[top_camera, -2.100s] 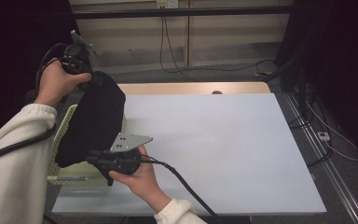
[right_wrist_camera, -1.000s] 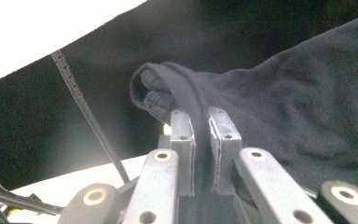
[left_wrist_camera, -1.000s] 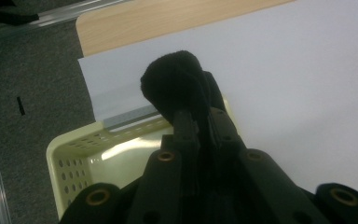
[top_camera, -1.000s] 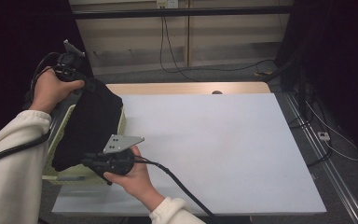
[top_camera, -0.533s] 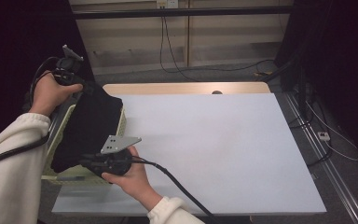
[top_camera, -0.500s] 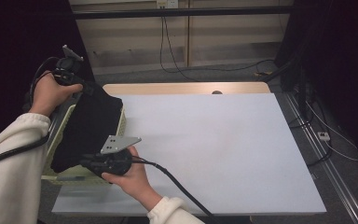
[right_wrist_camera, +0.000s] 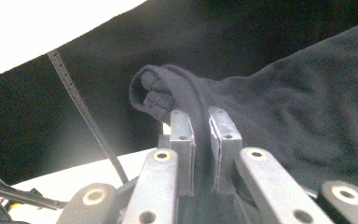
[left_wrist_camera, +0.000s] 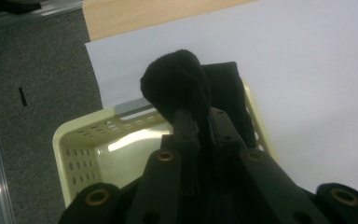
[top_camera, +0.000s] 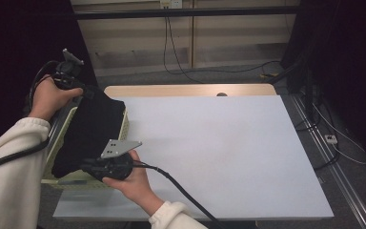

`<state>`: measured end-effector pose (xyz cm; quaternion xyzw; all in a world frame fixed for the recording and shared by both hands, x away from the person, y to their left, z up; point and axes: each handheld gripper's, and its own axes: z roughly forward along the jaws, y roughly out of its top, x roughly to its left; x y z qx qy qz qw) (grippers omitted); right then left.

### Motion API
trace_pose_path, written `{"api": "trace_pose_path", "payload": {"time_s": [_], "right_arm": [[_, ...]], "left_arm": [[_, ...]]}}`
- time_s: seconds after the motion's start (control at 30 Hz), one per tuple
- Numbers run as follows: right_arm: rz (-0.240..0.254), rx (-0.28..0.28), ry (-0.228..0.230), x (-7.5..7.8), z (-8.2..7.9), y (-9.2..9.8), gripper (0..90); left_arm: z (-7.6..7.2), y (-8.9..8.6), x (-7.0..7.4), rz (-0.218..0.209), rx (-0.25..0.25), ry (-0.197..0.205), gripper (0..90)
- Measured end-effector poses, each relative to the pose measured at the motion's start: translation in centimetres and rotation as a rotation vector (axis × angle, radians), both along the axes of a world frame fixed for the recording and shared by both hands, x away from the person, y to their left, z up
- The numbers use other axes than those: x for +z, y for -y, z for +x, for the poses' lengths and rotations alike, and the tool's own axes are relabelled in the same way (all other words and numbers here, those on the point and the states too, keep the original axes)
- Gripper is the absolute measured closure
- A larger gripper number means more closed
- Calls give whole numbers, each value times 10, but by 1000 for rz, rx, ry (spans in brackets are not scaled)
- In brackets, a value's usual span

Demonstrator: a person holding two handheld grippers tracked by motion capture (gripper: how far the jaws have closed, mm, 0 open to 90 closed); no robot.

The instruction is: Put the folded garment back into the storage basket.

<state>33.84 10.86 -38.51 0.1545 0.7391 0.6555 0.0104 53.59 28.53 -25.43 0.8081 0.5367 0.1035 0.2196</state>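
Note:
A black cloth (top_camera: pixel 93 129) is stretched between my two grippers over a pale yellow basket (top_camera: pixel 124 125) at the table's left edge. My left gripper (top_camera: pixel 86 91) holds the cloth's far end, above the basket's far rim. In the left gripper view the jaws are shut on a bunched fold of the black cloth (left_wrist_camera: pixel 182 84), with the perforated basket (left_wrist_camera: pixel 81 140) below. My right gripper (top_camera: pixel 88 167) pinches the near end. In the right gripper view its jaws clamp a rolled hem of the cloth (right_wrist_camera: pixel 168 91).
A white sheet (top_camera: pixel 209 152) covers most of the wooden table (top_camera: pixel 186 90). Grey carpet and a metal rail (top_camera: pixel 336 167) run along the right side. Cables trail from both grippers. A sleeve (top_camera: pixel 9 167) fills the lower left.
Both grippers have lowered the black cloth toward the basket. The left gripper has moved left and slightly down; the right has drifted left along the basket's near side.

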Motion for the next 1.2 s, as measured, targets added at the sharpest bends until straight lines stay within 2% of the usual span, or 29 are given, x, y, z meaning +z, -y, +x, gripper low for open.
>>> {"api": "trace_pose_path", "payload": {"time_s": [0.53, 0.8, 0.93, 1.0, 1.03, 1.07, 1.1, 1.13, 1.17, 1.2], "right_arm": [[-5, 9, -8, -5, 1, -6, 823], [-16, 7, -8, -7, 1, -9, 822], [-26, 1, -8, -10, 2, -12, 818], [-31, -3, -6, -12, 4, -15, 808], [-35, -9, 0, -13, 4, -16, 784], [-37, -29, 5, -14, 5, -19, 707], [-52, -43, 1, -15, 6, -22, 549], [-77, -56, -10, -16, 6, -26, 405], [-107, -82, -21, -15, 7, -27, 344], [-125, -95, -37, -15, 7, -26, 335]], "left_arm": [[0, -8, -9, -3, 16, 0, 836], [2, -12, -17, -4, 10, -19, 835], [2, -15, -20, 0, 6, -11, 833], [2, -18, -24, 9, 5, 9, 816], [3, -20, -27, 19, 10, 30, 770], [4, -23, -31, 38, 31, 61, 646], [6, -26, -36, 73, 54, 64, 444], [7, -30, -40, 92, 79, 60, 291], [7, -33, -43, 93, 88, 63, 244], [7, -35, -46, 82, 88, 70, 242]]}}
